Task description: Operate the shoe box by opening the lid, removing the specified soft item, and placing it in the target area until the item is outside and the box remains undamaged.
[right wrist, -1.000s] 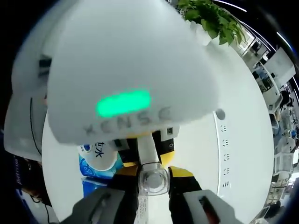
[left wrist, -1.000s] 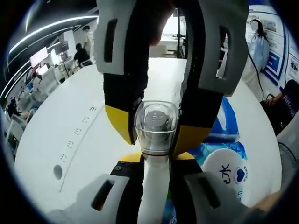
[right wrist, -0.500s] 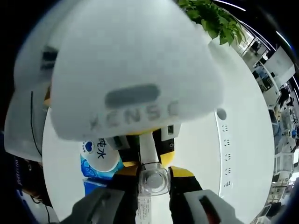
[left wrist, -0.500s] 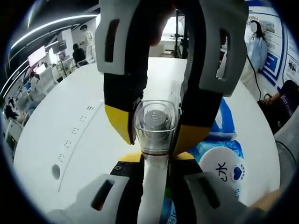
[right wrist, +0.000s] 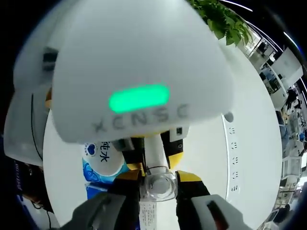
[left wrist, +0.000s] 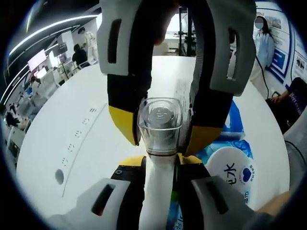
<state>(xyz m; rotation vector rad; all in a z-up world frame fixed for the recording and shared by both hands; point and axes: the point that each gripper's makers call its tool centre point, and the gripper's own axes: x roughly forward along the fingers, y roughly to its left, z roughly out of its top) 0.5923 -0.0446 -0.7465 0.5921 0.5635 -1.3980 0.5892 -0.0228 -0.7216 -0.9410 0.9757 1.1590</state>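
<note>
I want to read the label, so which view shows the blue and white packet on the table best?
The left gripper view: the blue and white packet lies open to the camera at lower right, its round white panel and printed character in plain sight. In the right gripper view the packet is small, tucked under the other gripper's white housing.

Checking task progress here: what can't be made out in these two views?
Left gripper view: right hand-held gripper and white tube hide the table's middle; blue pack cut by the edge.
Right gripper view: left hand-held gripper's housing hides most of the table and pack.
Whether a shoe box lies behind them: cannot tell.
</note>
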